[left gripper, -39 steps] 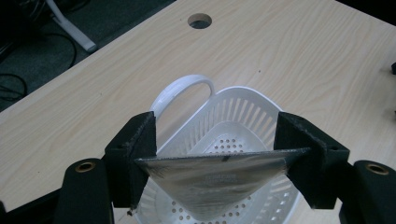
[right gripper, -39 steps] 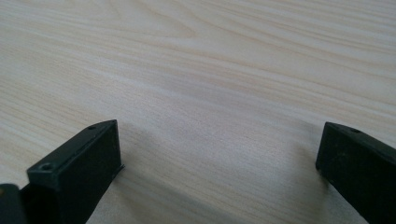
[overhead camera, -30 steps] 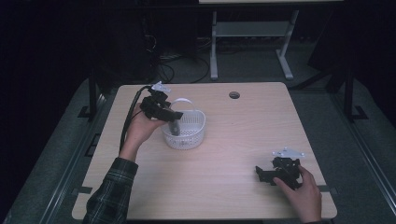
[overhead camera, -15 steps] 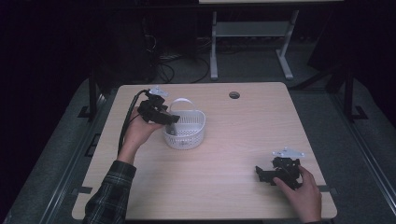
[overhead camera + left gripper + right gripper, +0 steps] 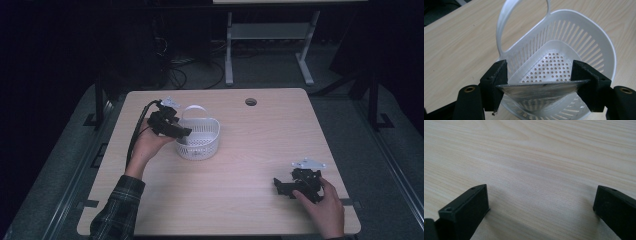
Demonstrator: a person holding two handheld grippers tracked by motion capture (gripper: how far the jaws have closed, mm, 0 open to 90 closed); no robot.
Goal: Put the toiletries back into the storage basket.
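Observation:
A white slotted plastic basket [image 5: 202, 145] with a loop handle [image 5: 504, 27] stands on the left half of the wooden table [image 5: 260, 140]. My left gripper [image 5: 184, 132] hangs over the basket's left rim, shut on a thin shiny metal plate [image 5: 539, 91]. In the left gripper view the plate spans from one jaw to the other above the basket's perforated floor [image 5: 554, 67], and the left gripper [image 5: 540, 72] points down into the basket. My right gripper [image 5: 280, 186] rests near the table's front right with a hand on it. In its own view the right gripper [image 5: 541, 202] stands open over bare wood.
A round cable hole [image 5: 251, 102] sits near the table's far edge. A black cable [image 5: 136, 135] trails from the left gripper toward the table's left edge. Beyond the table are a dark floor and a metal stand [image 5: 270, 40].
The left gripper has shifted slightly at the basket's left rim, still holding the plate. The right hand and its gripper have stayed put.

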